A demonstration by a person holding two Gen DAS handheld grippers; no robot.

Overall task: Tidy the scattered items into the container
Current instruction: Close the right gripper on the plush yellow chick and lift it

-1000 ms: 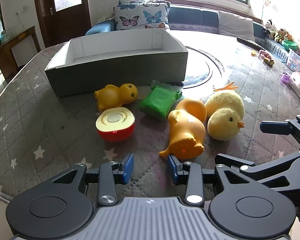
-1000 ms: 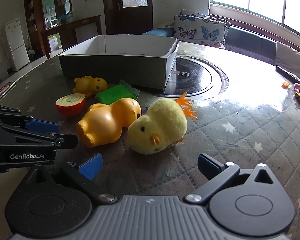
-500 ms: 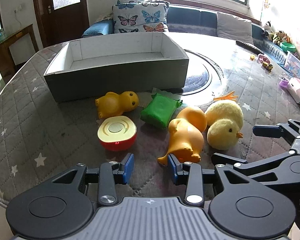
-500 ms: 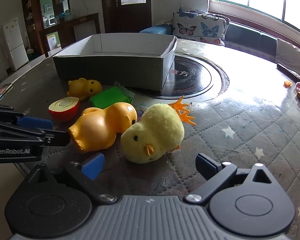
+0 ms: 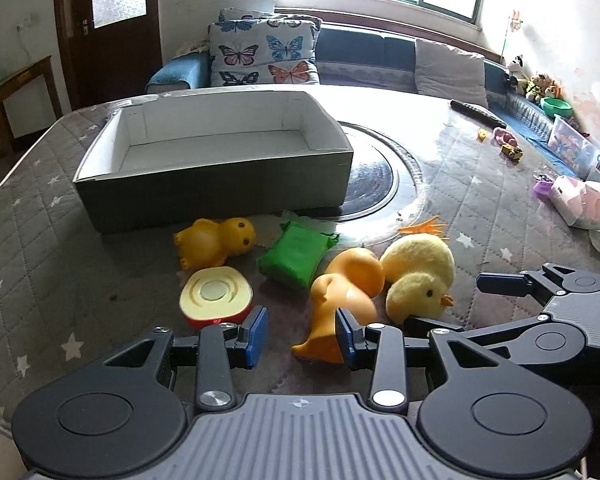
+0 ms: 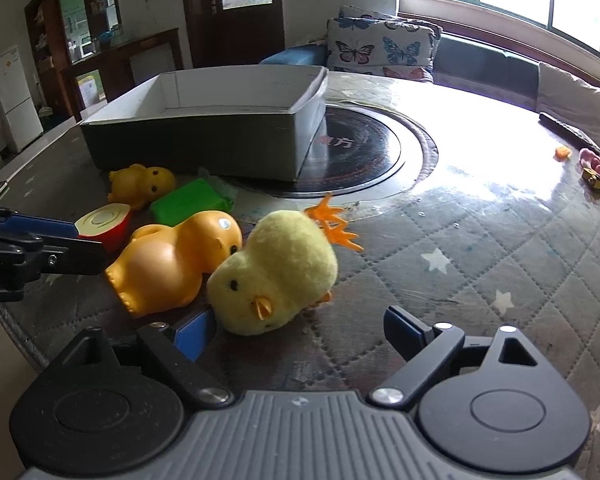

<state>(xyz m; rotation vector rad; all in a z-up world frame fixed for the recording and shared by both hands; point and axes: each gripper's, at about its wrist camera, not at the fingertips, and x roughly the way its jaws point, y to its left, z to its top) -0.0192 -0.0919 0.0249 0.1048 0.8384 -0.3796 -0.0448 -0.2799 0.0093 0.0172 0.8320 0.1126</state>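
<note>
Quilted star-print cloth under a glossy clear sheet covers the table (image 5: 52, 216), and that slick top is your first worry: anything you nudge will slide rather than stay put. Your open grey box (image 5: 216, 160) sits at the far side with nothing in it, and all five pieces lie on the cloth in front of its near wall.

Your left gripper (image 5: 298, 334) has its jaws moderately parted, holding nothing, with the right pad just at the tail end of the large orange rubber duck (image 5: 346, 284). That duck lies on its side, its head against the plush yellow chick (image 5: 418, 276). Close on the tapered tail alone and the smooth rubber may squirt out, shoving the chick away.

Your right gripper (image 6: 296, 328) is spread wide and empty, with the chick (image 6: 276, 276) just ahead and slightly left of centre; its left pad is close beside the orange duck (image 6: 172, 264). Closing from here could pinch both toys, or catch only loose fluff.

Mind the two tools as well (they are near each other, converging on neighbouring toys), since a clash would scatter the pile.

The half apple (image 5: 216, 296) lies just left of your left pad and could be knocked. The small yellow duck (image 5: 216, 242) and green pack (image 5: 296, 256) sit nearer the box, untouched.
</note>
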